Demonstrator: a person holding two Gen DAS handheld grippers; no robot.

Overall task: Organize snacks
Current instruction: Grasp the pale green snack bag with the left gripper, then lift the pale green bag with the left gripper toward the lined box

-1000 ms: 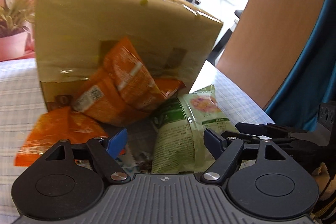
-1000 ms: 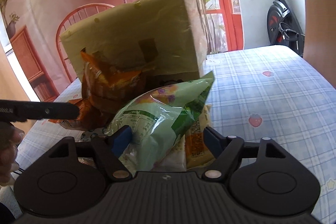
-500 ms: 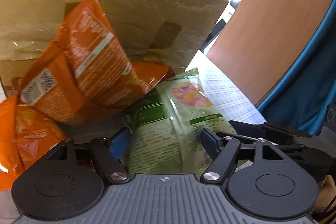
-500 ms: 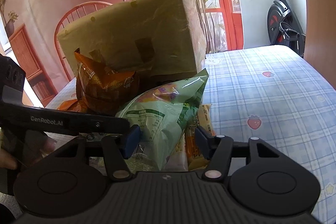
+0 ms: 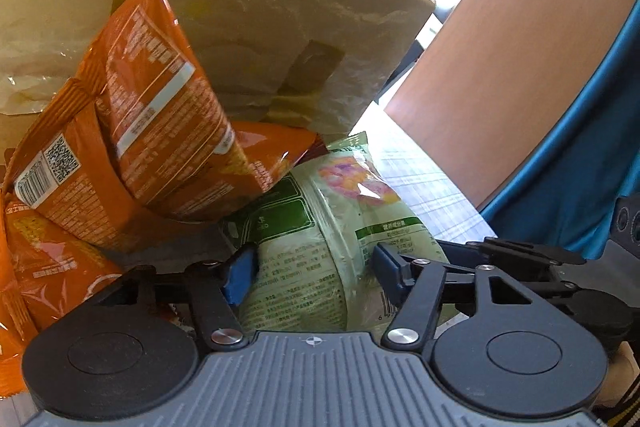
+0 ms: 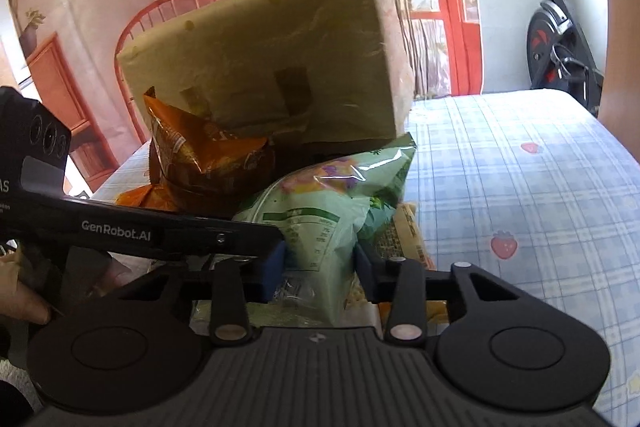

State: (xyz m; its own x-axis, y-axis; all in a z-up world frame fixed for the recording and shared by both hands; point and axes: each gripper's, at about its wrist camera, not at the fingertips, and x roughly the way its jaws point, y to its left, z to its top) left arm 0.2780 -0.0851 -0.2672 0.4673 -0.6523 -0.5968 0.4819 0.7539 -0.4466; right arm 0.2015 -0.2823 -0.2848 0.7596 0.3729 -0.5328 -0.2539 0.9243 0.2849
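A green snack bag (image 5: 320,227) lies on the table in front of a large paper-wrapped box (image 5: 248,11). Both grippers straddle it. My left gripper (image 5: 314,273) is open, with the bag's near end between its blue pads. My right gripper (image 6: 318,267) has closed onto the green bag (image 6: 320,211) from the other side, its pads pressing the bag's folded end. Orange snack bags (image 5: 160,131) lean against the box on the left. They also show in the right wrist view (image 6: 200,155).
A yellow-orange packet (image 6: 404,235) lies under the green bag. The checked tablecloth (image 6: 520,195) stretches right. An exercise bike (image 6: 560,39), a red chair (image 6: 160,15) and a plant stand behind the table. A wooden panel (image 5: 500,67) and blue fabric (image 5: 580,147) are on the right.
My left gripper has moved forward toward the box and over the green bag. My right gripper's fingers have narrowed from wide open to pinching the green bag.
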